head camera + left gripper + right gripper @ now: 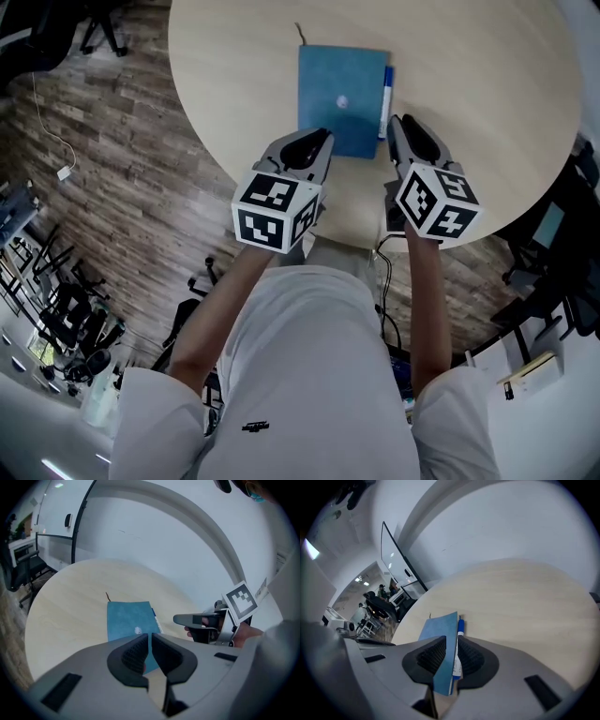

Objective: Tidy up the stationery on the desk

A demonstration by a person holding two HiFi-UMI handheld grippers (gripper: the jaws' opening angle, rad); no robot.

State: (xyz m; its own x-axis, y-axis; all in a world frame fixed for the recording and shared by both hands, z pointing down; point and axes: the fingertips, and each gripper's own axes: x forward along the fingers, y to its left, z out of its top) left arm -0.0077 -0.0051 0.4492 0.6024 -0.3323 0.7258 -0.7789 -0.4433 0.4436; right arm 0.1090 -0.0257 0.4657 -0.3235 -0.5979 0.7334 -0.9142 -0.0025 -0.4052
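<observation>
A blue notebook (337, 94) lies flat on the round pale wooden table (469, 75), with a blue and white pen (385, 94) along its right edge. My left gripper (323, 136) hovers over the notebook's near edge, shut, with nothing in it. My right gripper (396, 122) hangs above the pen's near end with a narrow gap between its pads and holds nothing. In the left gripper view the notebook (126, 620) and the pen (156, 619) lie beyond the closed jaws (149, 637). In the right gripper view the notebook (440, 627) and the pen (460, 627) show through the gap (452, 641).
A thin dark bookmark thread (300, 33) sticks out of the notebook's far edge. The table's near edge (356, 246) is just ahead of my body. Wooden floor (122, 159), cables (384, 281) and office chairs (66, 319) lie around the table.
</observation>
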